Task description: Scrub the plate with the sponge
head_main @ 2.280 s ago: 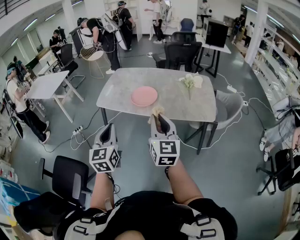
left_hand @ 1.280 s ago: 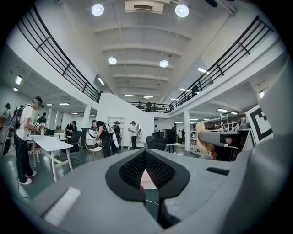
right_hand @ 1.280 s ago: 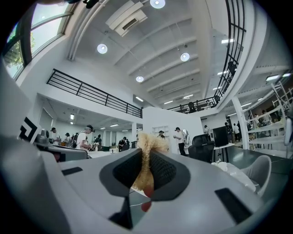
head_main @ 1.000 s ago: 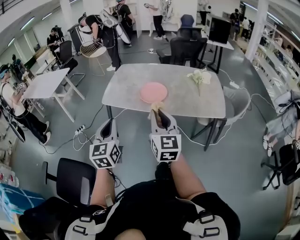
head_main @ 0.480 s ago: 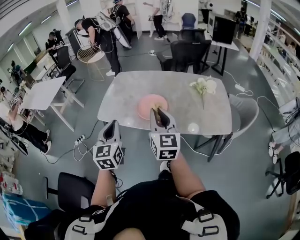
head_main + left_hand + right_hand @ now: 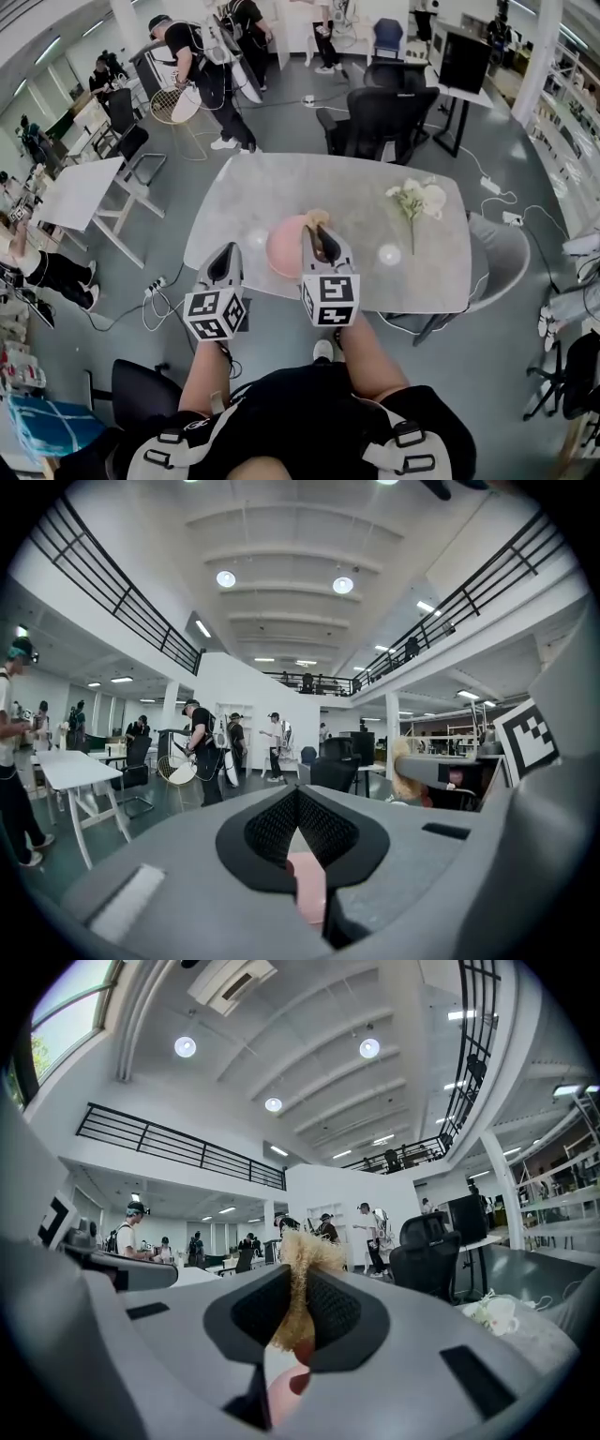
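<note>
Grey stone table [image 6: 246,199] fills the middle of the head view. Left of centre, the left gripper [image 6: 224,253] has its jaws pressed together on nothing, by the table's near edge. Just right of it the pink plate [image 6: 283,251] lies loose near that edge, with nothing steadying it. Right again, the right gripper [image 6: 319,234] is clamped on the tan sponge [image 6: 316,219] at the plate's right rim. I'd worry that a hard first scrub shoves the plate off the edge, or drags the sponge out of that narrow pinch.
</note>
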The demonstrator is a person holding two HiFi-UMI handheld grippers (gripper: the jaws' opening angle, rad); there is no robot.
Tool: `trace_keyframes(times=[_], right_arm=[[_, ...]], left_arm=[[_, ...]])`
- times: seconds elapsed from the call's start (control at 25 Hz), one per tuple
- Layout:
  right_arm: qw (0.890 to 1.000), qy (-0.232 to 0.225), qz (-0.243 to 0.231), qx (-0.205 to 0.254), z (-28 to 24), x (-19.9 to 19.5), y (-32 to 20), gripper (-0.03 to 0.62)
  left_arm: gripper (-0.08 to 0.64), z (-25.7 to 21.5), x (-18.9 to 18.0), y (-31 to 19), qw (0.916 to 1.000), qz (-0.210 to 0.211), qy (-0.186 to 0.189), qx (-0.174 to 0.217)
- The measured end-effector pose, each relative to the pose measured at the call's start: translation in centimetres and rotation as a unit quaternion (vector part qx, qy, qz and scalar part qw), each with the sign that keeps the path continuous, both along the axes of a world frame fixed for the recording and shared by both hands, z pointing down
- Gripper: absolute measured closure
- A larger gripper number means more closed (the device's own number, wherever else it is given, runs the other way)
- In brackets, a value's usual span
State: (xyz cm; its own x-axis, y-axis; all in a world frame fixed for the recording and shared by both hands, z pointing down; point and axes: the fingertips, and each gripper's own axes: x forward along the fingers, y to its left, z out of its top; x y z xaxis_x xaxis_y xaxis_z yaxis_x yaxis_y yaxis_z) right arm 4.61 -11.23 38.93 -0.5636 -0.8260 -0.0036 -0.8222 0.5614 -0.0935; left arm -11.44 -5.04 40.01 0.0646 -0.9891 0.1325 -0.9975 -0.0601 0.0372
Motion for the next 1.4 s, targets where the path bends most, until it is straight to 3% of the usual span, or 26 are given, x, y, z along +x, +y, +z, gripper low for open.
trace_keyframes(times=[0.24, 0.56, 0.92, 1.2, 1.4], right_arm=[[1.000, 0.004, -0.014, -0.013, 0.8, -0.6, -6.0, 0.540], [0.999, 0.022, -0.009, -0.035, 3.0, -0.9, -10.1, 0.540], [0.998, 0.042, 0.031, -0.047, 3.9, -2.4, -13.1, 0.540], [0.992, 0.061, 0.080, -0.076, 5.3, -2.8, -14.5, 0.539], [0.986, 0.077, 0.106, -0.102, 7.2, -2.2, -15.2, 0.538]], left_arm=[[0.561, 1.0, -0.7, -6.2, 0.9996, -0.015, -0.009, -0.021], [0.561, 3.5, -1.8, -11.5, 0.9990, -0.012, -0.007, -0.041], [0.561, 7.5, -4.6, -16.7, 0.9942, 0.042, -0.013, -0.098], [0.465, 14.1, -6.2, -20.1, 0.9776, 0.105, -0.009, -0.182], [0.456, 21.8, -6.2, -21.5, 0.9546, 0.133, -0.003, -0.267]])
